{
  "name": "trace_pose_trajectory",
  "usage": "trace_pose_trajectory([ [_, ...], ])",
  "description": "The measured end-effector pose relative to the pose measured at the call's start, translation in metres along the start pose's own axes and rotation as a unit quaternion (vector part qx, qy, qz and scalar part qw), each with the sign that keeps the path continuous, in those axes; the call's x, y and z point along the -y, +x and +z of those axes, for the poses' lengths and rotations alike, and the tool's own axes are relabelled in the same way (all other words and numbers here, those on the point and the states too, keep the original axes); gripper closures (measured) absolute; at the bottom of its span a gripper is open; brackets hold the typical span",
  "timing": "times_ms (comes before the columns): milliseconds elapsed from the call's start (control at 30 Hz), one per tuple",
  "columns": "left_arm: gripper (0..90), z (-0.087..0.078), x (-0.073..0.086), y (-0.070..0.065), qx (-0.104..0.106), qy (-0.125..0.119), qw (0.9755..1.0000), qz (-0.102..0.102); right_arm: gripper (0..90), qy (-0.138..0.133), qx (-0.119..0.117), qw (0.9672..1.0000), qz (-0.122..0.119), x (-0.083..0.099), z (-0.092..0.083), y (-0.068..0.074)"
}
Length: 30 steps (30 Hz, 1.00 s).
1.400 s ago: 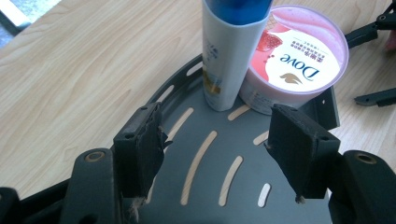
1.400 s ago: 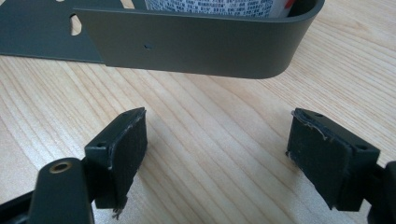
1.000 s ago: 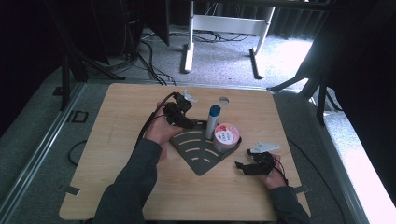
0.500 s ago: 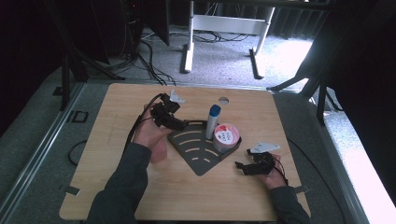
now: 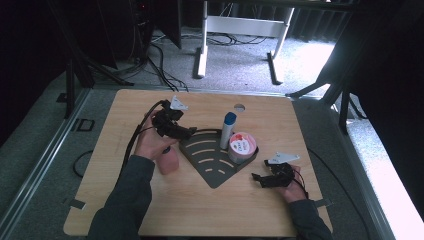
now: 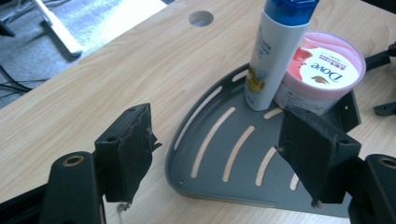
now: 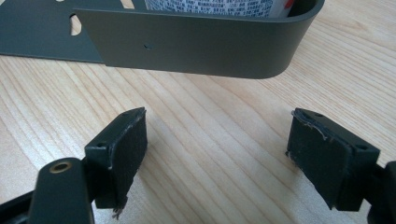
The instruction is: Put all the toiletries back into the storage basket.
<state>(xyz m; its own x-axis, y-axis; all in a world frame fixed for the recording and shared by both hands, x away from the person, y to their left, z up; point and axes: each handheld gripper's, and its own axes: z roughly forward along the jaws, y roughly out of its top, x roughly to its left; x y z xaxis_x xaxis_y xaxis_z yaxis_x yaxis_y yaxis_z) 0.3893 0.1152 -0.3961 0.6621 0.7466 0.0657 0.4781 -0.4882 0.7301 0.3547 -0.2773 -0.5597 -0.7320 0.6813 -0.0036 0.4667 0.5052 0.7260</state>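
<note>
On the desk (image 5: 150, 210) lies a dark grey, fan-shaped rack (image 5: 210, 157) with curved slots cut through its floor. At its back corner stand a white bottle (image 5: 227, 130) with a blue cap and, just beside it and touching or nearly so, a pink tub (image 5: 242, 147) with a pink lid. Both sit inside the rack against its raised wall.

The left claw (image 5: 187, 134) is at the rack's left edge in the high view, pointing toward the bottle. Its jaws have just been opening and now stand wide apart with nothing between them. In the left gripper view the left claw (image 6: 217, 158) frames the slotted rack (image 6: 224, 154) floor, with the bottle (image 6: 275, 51) and tub (image 6: 322, 70) upright beyond it, apart from the pads (image 6: 133, 149).

The right claw (image 5: 257, 179) rests low over the desk, near the rack's right corner and clear of it. In the right gripper view the right claw (image 7: 217, 154) is spread wide over bare wood, gripping nothing. The rack's curved wall (image 7: 196, 42) stands ahead of it, with the printed side of the tub (image 7: 210, 7) rising behind that wall.

A round hole (image 5: 239, 107) in the desk sits behind the bottle.
</note>
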Motion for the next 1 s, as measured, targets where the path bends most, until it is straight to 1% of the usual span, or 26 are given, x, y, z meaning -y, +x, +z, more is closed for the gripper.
trace_pose_trajectory([
  [67,27.1,-0.002,0.002,0.001,-0.007,-0.004,1.0000,-0.003,19.7,0.000,0.000,1.0000,0.000,0.000,0.000,0.000],
  [133,27.3,-0.003,0.004,0.003,-0.007,-0.006,0.9999,-0.005,19.7,0.000,0.000,1.0000,0.000,0.000,0.000,0.000],
  [233,27.4,-0.003,0.008,0.004,-0.017,-0.002,0.9998,-0.005,19.7,0.000,0.000,1.0000,0.000,0.000,0.000,0.000],
  [300,27.4,-0.004,0.011,0.004,-0.027,-0.006,0.9996,-0.005,19.7,0.000,0.000,1.0000,0.000,0.000,0.000,0.000],
  [333,27.3,-0.005,0.012,0.004,-0.029,-0.008,0.9995,-0.005,19.7,0.000,0.000,1.0000,0.000,0.000,0.000,0.000],
  [433,27.3,-0.007,0.014,0.005,-0.030,-0.007,0.9995,-0.005,19.7,0.000,0.000,1.0000,0.000,0.000,0.000,0.000],
  [533,27.2,-0.007,0.020,0.007,-0.033,-0.005,0.9994,-0.011,19.7,-0.001,0.000,1.0000,-0.001,0.000,0.000,0.000],
  [567,27.2,-0.008,0.022,0.008,-0.035,-0.006,0.9993,-0.014,19.7,-0.001,0.000,1.0000,0.000,0.000,0.000,0.000],
  [600,27.2,-0.009,0.024,0.009,-0.033,-0.007,0.9993,-0.013,19.7,0.000,-0.001,1.0000,0.000,0.000,0.000,0.000],
  [667,27.2,-0.011,0.028,0.009,-0.028,-0.013,0.9993,-0.020,19.7,0.000,-0.001,1.0000,0.001,0.000,0.000,0.000],
  [733,27.3,-0.012,0.032,0.008,-0.030,-0.016,0.9992,-0.021,19.7,-0.001,-0.001,1.0000,0.001,0.000,0.000,0.000],
  [833,27.2,-0.011,0.038,0.008,-0.032,-0.016,0.9991,-0.022,19.7,-0.001,-0.001,1.0000,0.002,0.000,0.000,0.000],
  [1000,27.1,-0.008,0.047,0.010,-0.031,-0.017,0.9989,-0.030,19.7,-0.001,-0.001,1.0000,0.002,0.000,0.000,0.000],
])
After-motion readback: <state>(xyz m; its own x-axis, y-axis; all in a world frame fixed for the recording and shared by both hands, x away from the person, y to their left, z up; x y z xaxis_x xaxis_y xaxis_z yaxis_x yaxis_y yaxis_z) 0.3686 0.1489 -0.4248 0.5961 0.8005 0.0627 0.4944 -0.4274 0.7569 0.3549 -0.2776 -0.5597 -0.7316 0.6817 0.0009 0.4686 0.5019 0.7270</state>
